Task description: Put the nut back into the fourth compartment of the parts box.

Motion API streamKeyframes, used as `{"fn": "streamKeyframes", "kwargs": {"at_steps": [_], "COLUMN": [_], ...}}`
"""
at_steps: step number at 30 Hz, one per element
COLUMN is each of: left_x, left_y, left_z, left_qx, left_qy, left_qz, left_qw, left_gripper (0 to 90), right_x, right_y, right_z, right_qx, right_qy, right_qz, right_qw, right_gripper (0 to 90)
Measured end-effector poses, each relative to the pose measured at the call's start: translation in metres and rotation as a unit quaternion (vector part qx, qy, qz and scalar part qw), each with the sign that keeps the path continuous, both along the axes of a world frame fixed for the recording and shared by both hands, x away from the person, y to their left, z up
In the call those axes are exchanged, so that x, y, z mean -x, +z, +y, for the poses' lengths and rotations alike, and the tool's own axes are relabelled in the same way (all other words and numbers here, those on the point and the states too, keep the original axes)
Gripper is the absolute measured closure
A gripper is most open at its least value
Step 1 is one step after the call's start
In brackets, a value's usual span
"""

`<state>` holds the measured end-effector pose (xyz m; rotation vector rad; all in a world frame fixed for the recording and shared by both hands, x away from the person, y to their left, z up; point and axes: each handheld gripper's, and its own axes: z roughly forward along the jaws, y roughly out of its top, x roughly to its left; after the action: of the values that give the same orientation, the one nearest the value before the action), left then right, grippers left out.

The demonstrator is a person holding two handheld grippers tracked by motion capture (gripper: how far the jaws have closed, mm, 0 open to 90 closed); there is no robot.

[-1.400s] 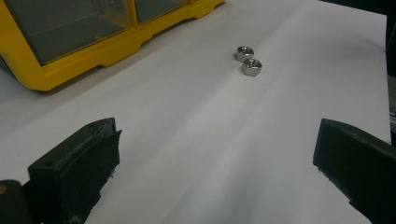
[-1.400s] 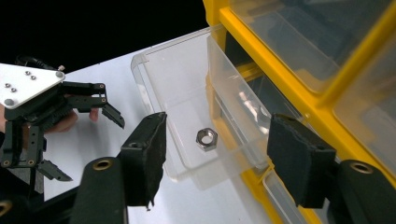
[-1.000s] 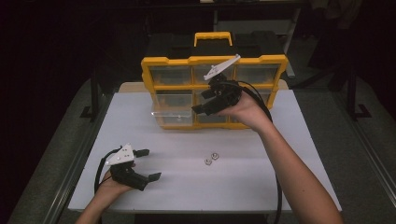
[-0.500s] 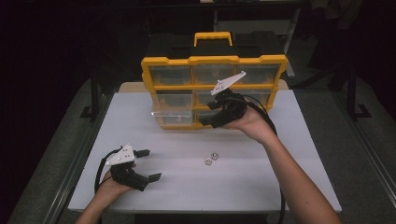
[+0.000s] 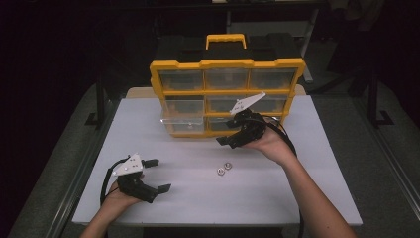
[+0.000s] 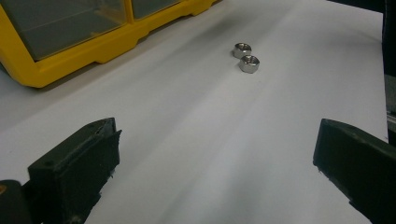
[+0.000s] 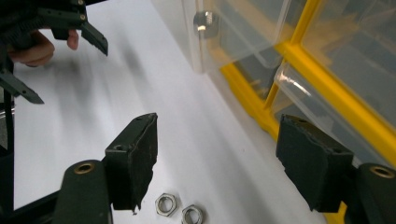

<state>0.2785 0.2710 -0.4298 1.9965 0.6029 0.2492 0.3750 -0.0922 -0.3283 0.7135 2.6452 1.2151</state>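
Plenty of bare white table (image 5: 307, 198) can be seen around both tongs, with the only real obstacle being the yellow organizer box (image 5: 227, 94) parked along the far side. One clear drawer (image 5: 183, 116) is pulled out of the box's left column, so its front sticks out over the table, off to the left of the right tongs (image 5: 229, 135). The table's near edge sits just behind the left tongs (image 5: 159, 176), and the left edge isn't far from them either.

The two nuts (image 5: 224, 168) are found lying side by side, touching or nearly so, on the open table between the two tongs. They sit just below and ahead of the right tongs, which are held above the table in front of the box. From the left tongs they're well apart, straight out ahead.

The right tongs are held roughly half open, nothing is gripped, and no contact with the nuts or the box is seen. The left tongs are spread wide, low over the table, and nothing is held there either.
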Motion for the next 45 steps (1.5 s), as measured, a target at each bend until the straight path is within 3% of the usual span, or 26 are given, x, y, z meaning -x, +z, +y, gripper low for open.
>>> {"fn": "streamKeyframes", "kwargs": {"at_steps": [21,29,36,45], "left_x": [0.002,0.002,0.001,0.001], "left_y": [-0.001,0.0,0.0,-0.001], "left_z": [-0.001,-0.001,0.0,-0.001], "left_qx": [0.005,0.006,0.002,0.005], "left_qy": [0.006,0.005,0.003,0.003], "left_qz": [0.006,0.004,0.001,0.002], "left_qw": [0.9999,1.0,1.0,1.0], "left_gripper": [0.5,0.5,0.5,0.5], "right_x": [0.015,0.014,0.013,0.012], "right_y": [-0.044,-0.06,-0.077,-0.09], "right_z": [-0.008,-0.012,-0.009,-0.003], "right_qx": [0.007,0.025,0.053,0.068], "right_qy": [-0.016,-0.016,-0.002,0.017], "right_qz": [0.02,0.034,0.046,0.057], "right_qw": [0.9996,0.999,0.9975,0.9959], "right_gripper": [32.5,37.7,42.6,50.0]}}
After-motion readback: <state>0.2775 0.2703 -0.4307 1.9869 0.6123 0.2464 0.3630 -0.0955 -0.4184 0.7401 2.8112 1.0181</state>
